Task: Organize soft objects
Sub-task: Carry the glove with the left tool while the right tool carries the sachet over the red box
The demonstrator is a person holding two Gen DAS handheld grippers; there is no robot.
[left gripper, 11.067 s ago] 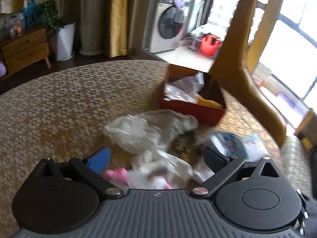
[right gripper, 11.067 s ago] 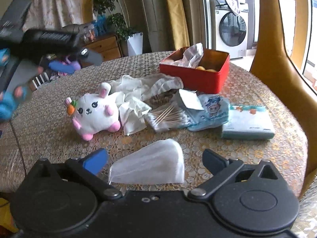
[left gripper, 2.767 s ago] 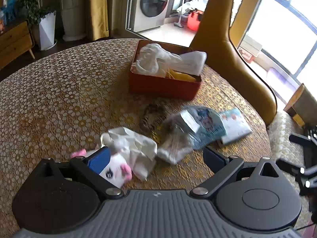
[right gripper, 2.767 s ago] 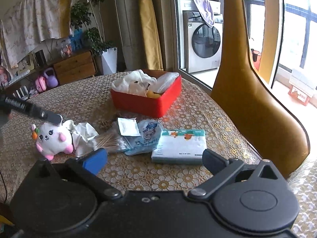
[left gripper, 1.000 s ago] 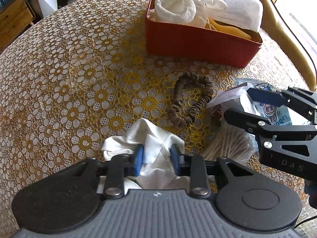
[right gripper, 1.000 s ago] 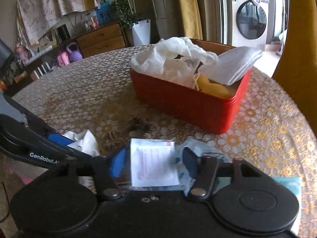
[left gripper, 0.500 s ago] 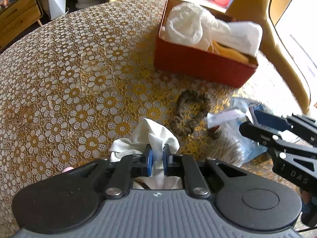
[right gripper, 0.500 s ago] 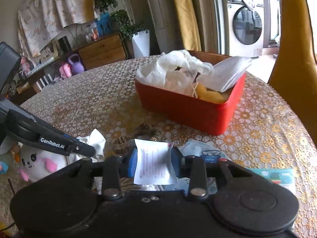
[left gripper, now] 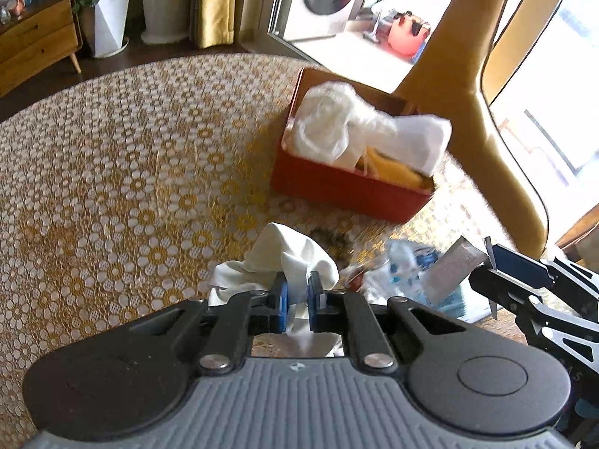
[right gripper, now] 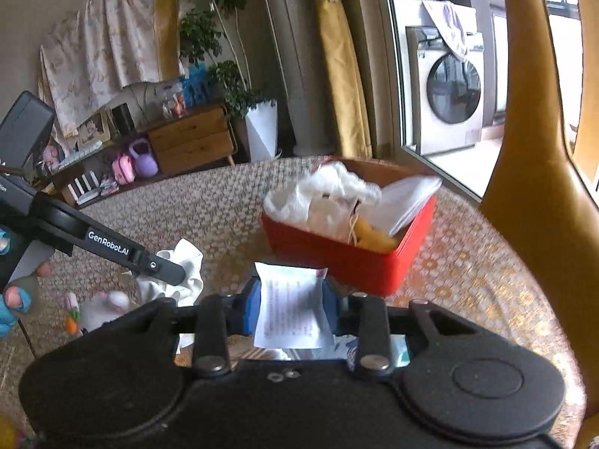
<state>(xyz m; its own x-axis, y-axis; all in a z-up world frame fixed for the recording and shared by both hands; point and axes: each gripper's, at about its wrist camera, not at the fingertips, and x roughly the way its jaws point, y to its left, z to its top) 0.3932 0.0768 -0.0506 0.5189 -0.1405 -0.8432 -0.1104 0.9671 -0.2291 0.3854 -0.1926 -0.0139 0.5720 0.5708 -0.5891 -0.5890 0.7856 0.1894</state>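
Observation:
My left gripper is shut on a white cloth and holds it above the table; the cloth also shows in the right wrist view. My right gripper is shut on a clear packet with a white paper label, lifted off the table; the packet also shows in the left wrist view. A red box sits ahead, holding white cloths and something yellow; it also shows in the right wrist view. A white bunny plush lies at the left.
A dark scrunchie lies on the table before the box. A blue-printed pack lies to its right. A yellow chair back stands behind the table's right edge. The table has a gold floral lace cover.
Both grippers have risen from the table with their loads. The white cloth and the packet now hang clear of the surface, and the red box looks farther off.

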